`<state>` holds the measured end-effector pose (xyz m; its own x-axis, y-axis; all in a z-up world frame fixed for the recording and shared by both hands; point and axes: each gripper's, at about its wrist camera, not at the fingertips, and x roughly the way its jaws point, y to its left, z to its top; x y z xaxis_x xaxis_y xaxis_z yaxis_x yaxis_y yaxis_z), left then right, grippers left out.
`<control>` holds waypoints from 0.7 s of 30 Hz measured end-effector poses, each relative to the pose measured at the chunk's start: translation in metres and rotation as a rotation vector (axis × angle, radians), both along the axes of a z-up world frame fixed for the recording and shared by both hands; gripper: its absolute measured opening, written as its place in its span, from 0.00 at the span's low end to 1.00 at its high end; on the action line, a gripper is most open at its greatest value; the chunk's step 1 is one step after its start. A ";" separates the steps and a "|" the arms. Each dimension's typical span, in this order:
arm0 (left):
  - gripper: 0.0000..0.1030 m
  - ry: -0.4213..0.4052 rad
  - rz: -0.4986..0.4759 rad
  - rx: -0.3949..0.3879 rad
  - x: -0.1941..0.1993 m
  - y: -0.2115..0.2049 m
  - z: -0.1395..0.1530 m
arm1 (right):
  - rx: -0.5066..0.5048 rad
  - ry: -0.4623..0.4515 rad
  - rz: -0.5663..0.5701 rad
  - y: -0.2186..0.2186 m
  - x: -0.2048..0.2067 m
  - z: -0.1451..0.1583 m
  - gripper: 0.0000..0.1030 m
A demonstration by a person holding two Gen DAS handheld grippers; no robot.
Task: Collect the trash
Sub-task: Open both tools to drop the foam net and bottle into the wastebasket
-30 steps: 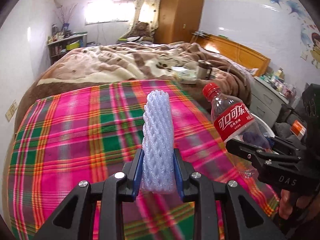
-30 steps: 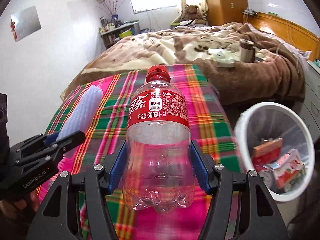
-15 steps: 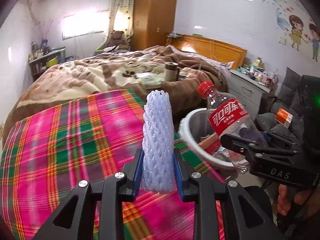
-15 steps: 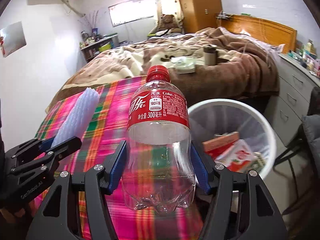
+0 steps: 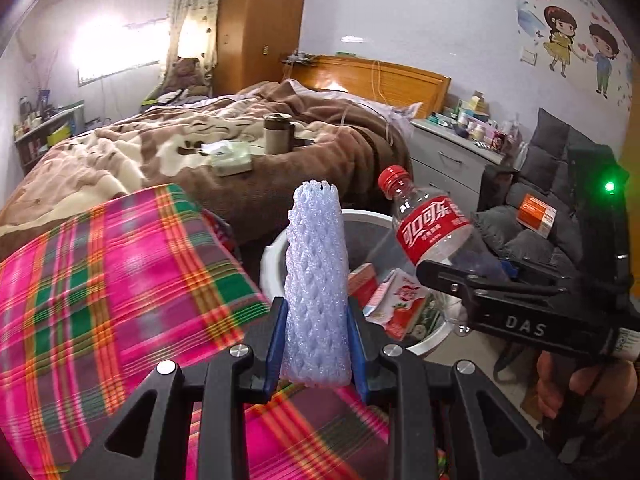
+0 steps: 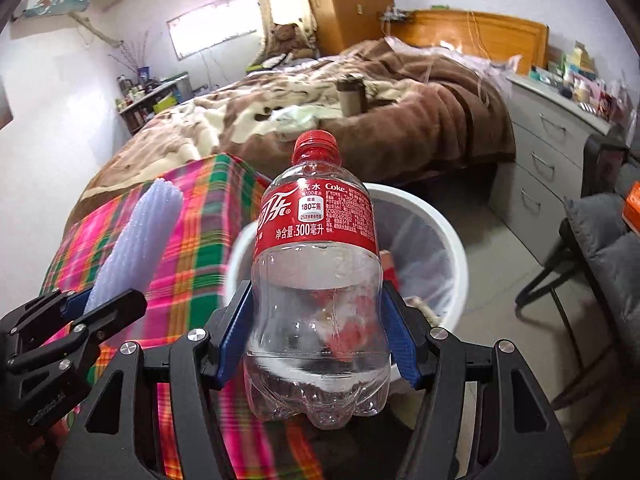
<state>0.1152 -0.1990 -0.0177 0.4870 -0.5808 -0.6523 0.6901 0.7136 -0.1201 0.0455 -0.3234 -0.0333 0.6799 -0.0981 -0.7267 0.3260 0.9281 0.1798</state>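
My left gripper (image 5: 316, 344) is shut on a white foam net sleeve (image 5: 316, 280), held upright at the right edge of the plaid cloth (image 5: 112, 288). My right gripper (image 6: 316, 344) is shut on an empty clear Coke bottle (image 6: 318, 280) with a red cap and label, held upright over the near rim of a white trash bin (image 6: 436, 240). In the left wrist view the bottle (image 5: 428, 228) and right gripper (image 5: 468, 280) hang over the bin (image 5: 276, 252), which holds red and white cartons (image 5: 400, 300). The sleeve (image 6: 136, 244) and left gripper (image 6: 100, 308) show at left in the right wrist view.
A bed with a brown blanket (image 5: 200, 148) lies beyond, with a metal mug (image 5: 276, 132) on it. A grey drawer unit (image 6: 552, 160) and a dark chair (image 6: 600, 248) stand to the right of the bin.
Both grippers have swung right, off the plaid cloth toward the bin. The bottle now hangs over the bin's rim and the sleeve is nearer the bin.
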 end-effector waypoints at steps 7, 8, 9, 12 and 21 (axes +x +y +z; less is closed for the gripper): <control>0.28 0.017 -0.010 0.022 0.001 -0.032 -0.010 | 0.012 0.051 0.003 -0.024 0.001 -0.016 0.61; 0.28 0.026 -0.006 0.019 0.001 -0.039 -0.011 | 0.014 0.061 0.000 -0.027 0.000 -0.018 0.61; 0.28 0.027 -0.010 0.011 0.001 -0.043 -0.011 | 0.015 0.064 -0.008 -0.030 0.000 -0.020 0.61; 0.28 0.038 -0.024 0.032 0.003 -0.058 -0.014 | 0.029 0.074 -0.005 -0.039 0.003 -0.025 0.61; 0.48 0.097 -0.022 0.038 0.014 -0.075 -0.028 | 0.028 0.088 0.001 -0.052 0.003 -0.030 0.76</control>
